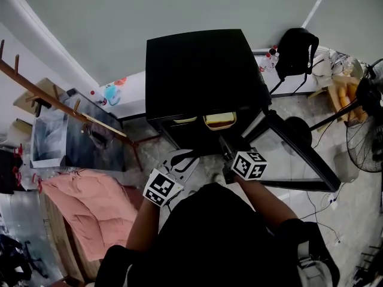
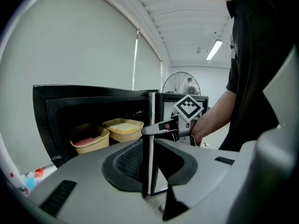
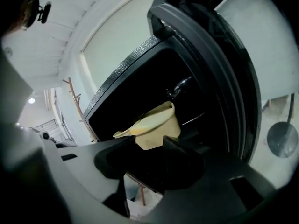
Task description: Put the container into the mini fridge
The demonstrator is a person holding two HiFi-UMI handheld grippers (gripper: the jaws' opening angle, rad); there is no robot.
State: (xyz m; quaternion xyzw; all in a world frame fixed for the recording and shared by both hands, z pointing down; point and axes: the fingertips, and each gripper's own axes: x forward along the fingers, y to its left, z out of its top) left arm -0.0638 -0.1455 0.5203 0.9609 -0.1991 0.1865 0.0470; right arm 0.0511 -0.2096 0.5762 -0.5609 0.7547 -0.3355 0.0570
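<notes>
My right gripper (image 3: 149, 143) stood with its jaws partly apart, gripping nothing. Just past their tips the yellow container (image 3: 156, 125) sat inside the black mini fridge (image 1: 203, 70), whose door (image 1: 293, 154) hung wide open. A second yellow container (image 2: 89, 141) sat beside it. My left gripper (image 2: 148, 144) faced the opening, its jaws drawn to a narrow slit and holding nothing.

Two containers (image 2: 123, 129) (pinkish contents in one), one mini fridge (image 1: 200, 70), one fan (image 1: 366, 130), one pink cloth (image 1: 90, 208).

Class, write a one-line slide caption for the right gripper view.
Right gripper, jaws apart and empty, faces a yellow container sitting inside the open black mini fridge.
</notes>
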